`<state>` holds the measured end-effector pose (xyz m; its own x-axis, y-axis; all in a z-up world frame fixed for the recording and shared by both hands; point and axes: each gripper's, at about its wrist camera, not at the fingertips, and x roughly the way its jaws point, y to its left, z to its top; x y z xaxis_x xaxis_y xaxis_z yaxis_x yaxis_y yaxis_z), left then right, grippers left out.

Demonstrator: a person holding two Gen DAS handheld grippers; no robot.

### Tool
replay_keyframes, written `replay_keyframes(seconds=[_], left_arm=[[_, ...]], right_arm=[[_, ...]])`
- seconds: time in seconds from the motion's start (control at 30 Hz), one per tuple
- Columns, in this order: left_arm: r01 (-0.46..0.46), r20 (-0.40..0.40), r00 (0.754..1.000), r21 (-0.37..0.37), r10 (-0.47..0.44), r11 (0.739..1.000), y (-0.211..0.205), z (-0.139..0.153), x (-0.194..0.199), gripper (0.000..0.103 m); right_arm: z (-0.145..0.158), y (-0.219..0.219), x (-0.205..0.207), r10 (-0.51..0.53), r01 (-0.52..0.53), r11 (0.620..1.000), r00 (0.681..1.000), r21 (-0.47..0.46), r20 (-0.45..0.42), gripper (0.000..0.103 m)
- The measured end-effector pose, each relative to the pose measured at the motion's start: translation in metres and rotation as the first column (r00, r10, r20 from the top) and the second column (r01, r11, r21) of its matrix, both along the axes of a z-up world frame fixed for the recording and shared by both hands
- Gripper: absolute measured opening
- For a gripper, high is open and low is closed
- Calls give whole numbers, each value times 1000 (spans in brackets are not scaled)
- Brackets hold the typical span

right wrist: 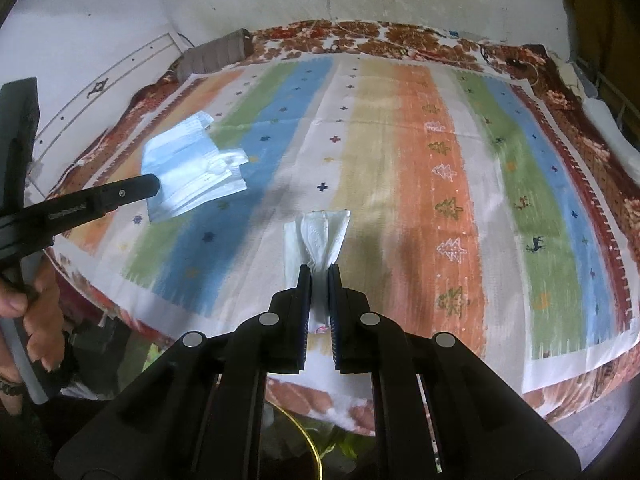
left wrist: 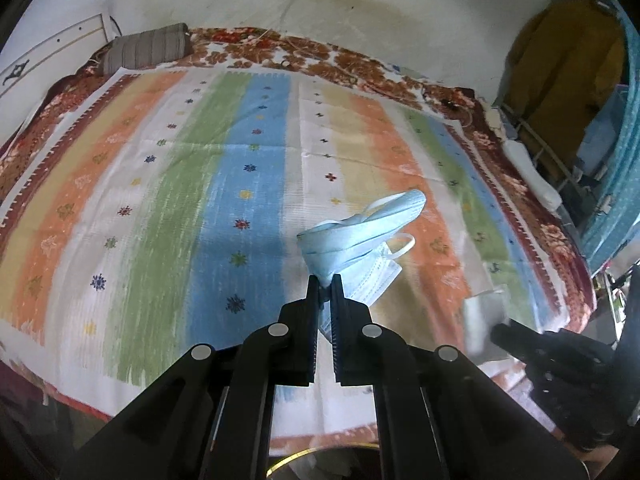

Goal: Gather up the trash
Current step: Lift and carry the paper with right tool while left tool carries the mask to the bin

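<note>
My left gripper (left wrist: 325,282) is shut on a corner of a bundle of light blue face masks (left wrist: 360,236), held up above the striped bed cloth (left wrist: 240,160). In the right wrist view the same masks (right wrist: 192,168) hang from the left gripper (right wrist: 156,186) at the left. My right gripper (right wrist: 319,274) is shut on a crumpled white tissue (right wrist: 318,240), also lifted off the cloth (right wrist: 400,140). In the left wrist view the right gripper (left wrist: 498,330) shows at the lower right with the blurred tissue (left wrist: 480,316).
A round bin with a golden rim (right wrist: 310,432) sits below the bed's near edge, with green scraps inside; its rim (left wrist: 320,454) also shows under the left gripper. A striped pillow (left wrist: 148,48) lies at the far left. A hand (right wrist: 36,320) grips the left tool.
</note>
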<state>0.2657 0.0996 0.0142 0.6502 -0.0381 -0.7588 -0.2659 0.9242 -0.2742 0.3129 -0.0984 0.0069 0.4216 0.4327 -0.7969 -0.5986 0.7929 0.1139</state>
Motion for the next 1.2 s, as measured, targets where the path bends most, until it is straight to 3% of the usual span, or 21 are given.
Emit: replay_keyframes(seconds=[0.13,0.23,0.77,1.2], left_arm=[[-12,-29,1000,-33,11,999,-6,3,-15,4],[-6,-12,1000,-48,5,999,-11,8,-28,4],[6,49,999,-101,-1,995,-24,17,-108,4],[54,84,995,-79,-47,995,-54,11,-153,4]], right_arm=[[8,-5,-14,14,-15,1000,1000,21,23,8],[13,-11,-29,17,-17,1000,997,7,72,8],[24,-21,-86,48,-56,996,993,72,110,8],[21,-30,-125,78,-89,993,989,80,125,8]])
